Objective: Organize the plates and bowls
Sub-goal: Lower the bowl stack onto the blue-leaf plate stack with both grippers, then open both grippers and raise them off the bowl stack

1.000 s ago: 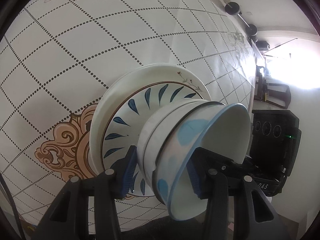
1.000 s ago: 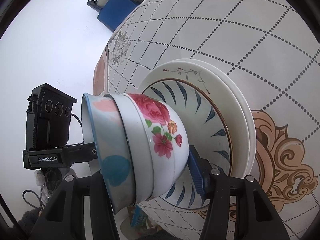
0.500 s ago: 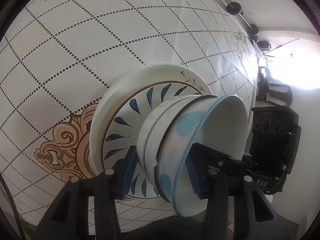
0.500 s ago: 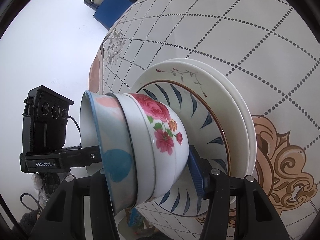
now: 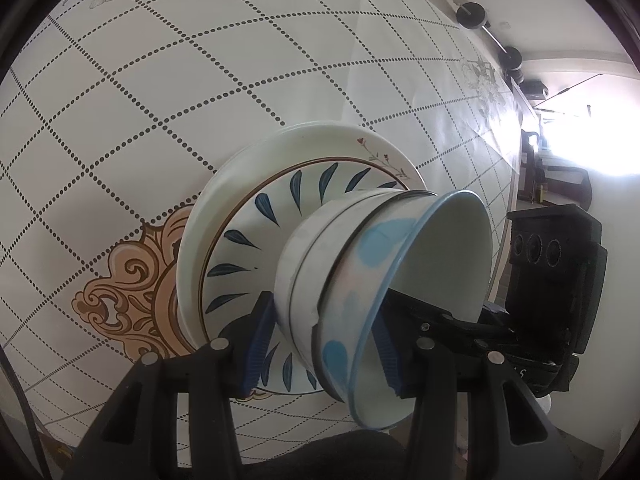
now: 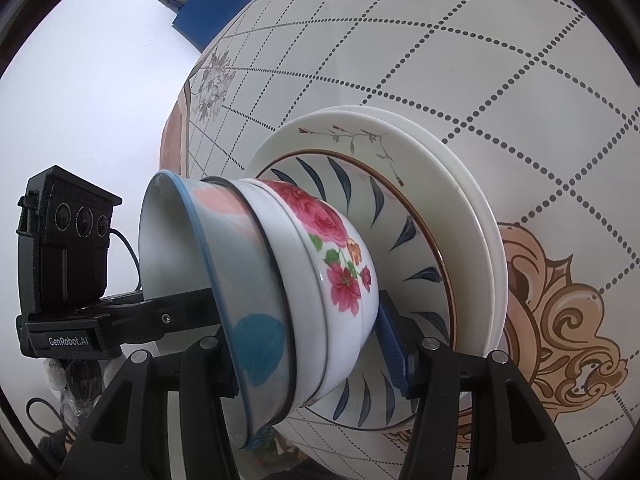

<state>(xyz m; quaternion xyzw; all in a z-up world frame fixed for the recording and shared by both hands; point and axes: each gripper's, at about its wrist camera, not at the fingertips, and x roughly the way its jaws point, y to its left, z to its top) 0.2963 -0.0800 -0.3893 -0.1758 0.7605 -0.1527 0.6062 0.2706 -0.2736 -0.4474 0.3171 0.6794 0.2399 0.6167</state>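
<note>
A nest of bowls sits on a blue-leaf plate (image 5: 256,240) (image 6: 416,240), which lies on larger white plates (image 5: 320,148) (image 6: 460,184). The top bowl has blue and pink patches (image 5: 360,280) (image 6: 240,264). A white bowl with red roses (image 6: 332,248) (image 5: 300,268) is at the bottom. My left gripper (image 5: 320,348) is shut on the bowl stack from one side. My right gripper (image 6: 308,344) is shut on it from the opposite side. Each gripper shows in the other's view.
The table (image 5: 200,60) (image 6: 480,40) has a white cloth with a dotted grid and a tan ornament (image 5: 128,288) (image 6: 560,320). A blue box (image 6: 212,8) stands on the floor beyond the table's far edge.
The bowl stack and both grippers have shifted slightly across the plates. Both grips are unchanged.
</note>
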